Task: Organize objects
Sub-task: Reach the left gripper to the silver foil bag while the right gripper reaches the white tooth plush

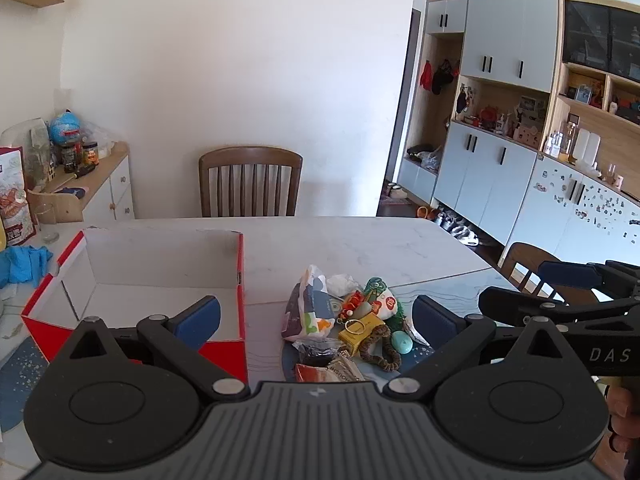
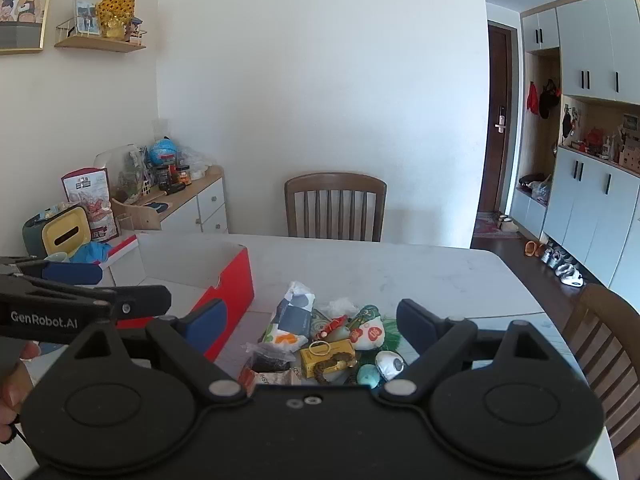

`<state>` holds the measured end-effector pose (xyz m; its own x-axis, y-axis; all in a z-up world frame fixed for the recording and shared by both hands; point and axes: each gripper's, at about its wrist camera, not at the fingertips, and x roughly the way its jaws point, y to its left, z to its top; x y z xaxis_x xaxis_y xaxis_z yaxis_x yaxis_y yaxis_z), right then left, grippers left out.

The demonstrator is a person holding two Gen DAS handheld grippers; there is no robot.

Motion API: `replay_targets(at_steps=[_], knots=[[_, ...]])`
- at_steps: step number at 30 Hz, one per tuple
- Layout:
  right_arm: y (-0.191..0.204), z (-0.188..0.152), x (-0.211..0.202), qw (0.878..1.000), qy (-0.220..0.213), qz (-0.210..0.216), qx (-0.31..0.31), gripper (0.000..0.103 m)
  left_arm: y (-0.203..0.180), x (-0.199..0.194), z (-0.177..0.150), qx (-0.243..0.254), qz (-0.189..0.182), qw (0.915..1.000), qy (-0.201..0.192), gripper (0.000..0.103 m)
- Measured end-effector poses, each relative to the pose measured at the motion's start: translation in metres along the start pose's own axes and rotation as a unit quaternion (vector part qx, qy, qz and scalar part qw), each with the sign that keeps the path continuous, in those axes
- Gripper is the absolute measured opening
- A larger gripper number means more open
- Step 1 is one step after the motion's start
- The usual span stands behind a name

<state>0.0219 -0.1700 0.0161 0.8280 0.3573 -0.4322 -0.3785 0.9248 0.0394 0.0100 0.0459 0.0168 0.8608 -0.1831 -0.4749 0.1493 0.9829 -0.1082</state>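
A pale marble-look table (image 1: 360,248) fills the middle of a bright dining room, with a wooden chair (image 1: 250,182) tucked in at its far edge against a plain white wall and a second chair (image 2: 608,336) at the right side. The far half of the tabletop is bare, leaving open surface beyond and to the right of the clutter. Tall white and wood cabinets (image 1: 500,92) line the right wall, and a low sideboard (image 2: 192,204) crowded with jars and packets stands at the left.

On the left part of the table sits an open red box (image 1: 160,280) with white inner walls, nothing visible inside it. Just to its right lies a pile of small objects (image 1: 344,328), well inside the table's near edge: a patterned soft pouch (image 1: 308,308), a yellow carton (image 2: 326,354) with a ring on top, a teal egg-shaped piece (image 1: 401,342), a brown coiled cord (image 1: 380,346), a dark crinkly packet (image 2: 268,360) and a white plush with red patches (image 2: 370,332).

The left gripper (image 1: 316,316) hovers above the pile's near side, jaws spread wide with nothing between them. The right gripper (image 2: 310,320) hangs alongside, likewise wide open and holding nothing. Each tool shows at the edge of the other's view, with a hand (image 2: 12,392) behind it.
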Motion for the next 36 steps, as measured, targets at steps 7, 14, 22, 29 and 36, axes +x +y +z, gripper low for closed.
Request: replay_targets(at_steps=[7, 14, 22, 29, 36], knots=[[-0.019, -0.001, 0.009, 1.000, 0.009, -0.005, -0.001, 0.091, -0.005, 0.016, -0.002, -0.009, 0.008, 0.9998, 0.016, 0.103], [-0.051, -0.009, 0.036, 0.999, 0.040, 0.009, 0.005, 0.090, -0.017, 0.042, -0.007, -0.012, 0.027, 0.9985, 0.047, 0.103], [-0.091, -0.025, 0.082, 0.995, 0.090, 0.033, -0.008, 0.086, -0.040, 0.087, -0.026, 0.010, 0.045, 0.9938, 0.101, 0.103], [-0.118, -0.045, 0.131, 0.990, 0.135, 0.039, -0.018, 0.079, -0.051, 0.140, -0.055, 0.015, 0.057, 0.9839, 0.169, 0.103], [-0.138, -0.056, 0.172, 0.984, 0.172, 0.054, -0.013, 0.075, -0.044, 0.173, -0.072, -0.019, 0.089, 0.9732, 0.211, 0.103]])
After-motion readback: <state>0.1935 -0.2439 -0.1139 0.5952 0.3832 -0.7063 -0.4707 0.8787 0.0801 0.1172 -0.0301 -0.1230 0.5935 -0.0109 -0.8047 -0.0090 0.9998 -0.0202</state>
